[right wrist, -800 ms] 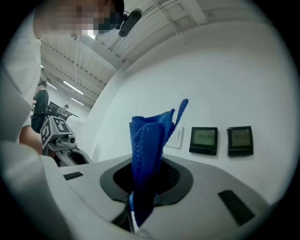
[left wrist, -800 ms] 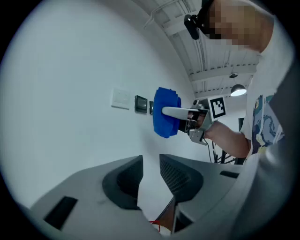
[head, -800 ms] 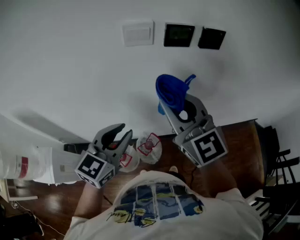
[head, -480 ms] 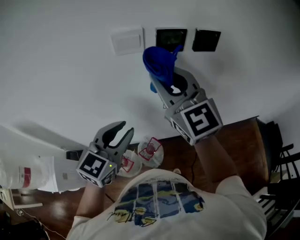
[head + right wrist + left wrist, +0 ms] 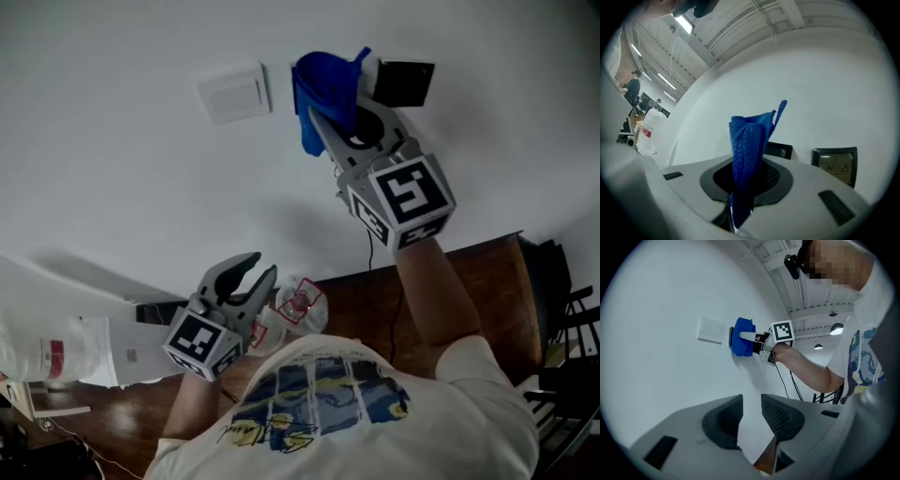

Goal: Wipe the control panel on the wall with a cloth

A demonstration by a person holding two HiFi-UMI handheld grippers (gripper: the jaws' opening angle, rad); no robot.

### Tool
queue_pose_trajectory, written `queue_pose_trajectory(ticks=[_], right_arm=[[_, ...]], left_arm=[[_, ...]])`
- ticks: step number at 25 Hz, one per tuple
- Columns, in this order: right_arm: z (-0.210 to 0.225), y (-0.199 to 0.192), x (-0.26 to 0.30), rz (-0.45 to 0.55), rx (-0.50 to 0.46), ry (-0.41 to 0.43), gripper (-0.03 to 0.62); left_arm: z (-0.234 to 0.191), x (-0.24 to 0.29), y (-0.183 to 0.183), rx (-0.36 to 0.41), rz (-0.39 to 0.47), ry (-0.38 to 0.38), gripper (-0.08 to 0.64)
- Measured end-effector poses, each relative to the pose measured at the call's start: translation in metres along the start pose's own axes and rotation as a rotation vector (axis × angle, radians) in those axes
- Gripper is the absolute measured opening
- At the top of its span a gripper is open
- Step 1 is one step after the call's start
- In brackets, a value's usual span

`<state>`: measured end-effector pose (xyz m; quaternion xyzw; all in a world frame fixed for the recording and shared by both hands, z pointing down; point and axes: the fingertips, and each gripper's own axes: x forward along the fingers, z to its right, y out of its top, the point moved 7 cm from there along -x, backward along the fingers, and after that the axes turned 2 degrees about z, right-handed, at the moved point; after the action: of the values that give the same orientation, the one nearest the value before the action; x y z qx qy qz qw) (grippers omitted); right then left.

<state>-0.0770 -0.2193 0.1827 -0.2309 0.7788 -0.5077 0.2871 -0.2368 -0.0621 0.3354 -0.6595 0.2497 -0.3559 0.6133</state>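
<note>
The blue cloth (image 5: 326, 89) is bunched lengthwise, its long axis running out of the right tongs (image 5: 349, 112), which clamp it, toward the wall (image 5: 112, 169). Its free end lies over one dark control panel (image 5: 782, 150). A second panel (image 5: 405, 82) sits just beside it, a white switch plate (image 5: 234, 92) opposite. The left tongs (image 5: 248, 274) hang low, slightly parted and empty, before bare wall.

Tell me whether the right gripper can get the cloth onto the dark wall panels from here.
Probably yes. The right gripper holds the cloth up at the wall right beside the panels, and nothing stands between them. Whether the cloth touches one is unclear.
</note>
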Motion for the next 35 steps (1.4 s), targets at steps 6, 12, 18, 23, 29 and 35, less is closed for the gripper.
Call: queue_pose_trajectory(ticks=[6, 12, 18, 23, 29, 35], right_arm=[[0.042, -0.012, -0.026, -0.023, -0.009, -0.047, 0.075], [0.093, -0.016, -0.066, -0.028, -0.014, -0.11, 0.075], [0.143, -0.024, -0.101, -0.056, -0.034, -0.163, 0.075], [0.172, -0.035, -0.114, -0.09, -0.075, -0.211, 0.075], [0.174, -0.042, -0.121, -0.089, -0.06, -0.2, 0.075], [0.115, -0.01, -0.133, -0.008, -0.05, -0.127, 0.075]], left_arm=[[0.014, 0.018, -0.002, -0.015, -0.011, -0.001, 0.107], [0.035, 0.043, -0.002, -0.029, -0.017, -0.009, 0.107], [0.055, 0.058, 0.0, -0.047, -0.011, 0.018, 0.107], [0.07, 0.065, -0.002, -0.052, -0.012, 0.031, 0.107], [0.078, 0.057, -0.002, -0.056, -0.005, 0.047, 0.107], [0.07, 0.039, -0.007, -0.049, -0.014, 0.046, 0.107]])
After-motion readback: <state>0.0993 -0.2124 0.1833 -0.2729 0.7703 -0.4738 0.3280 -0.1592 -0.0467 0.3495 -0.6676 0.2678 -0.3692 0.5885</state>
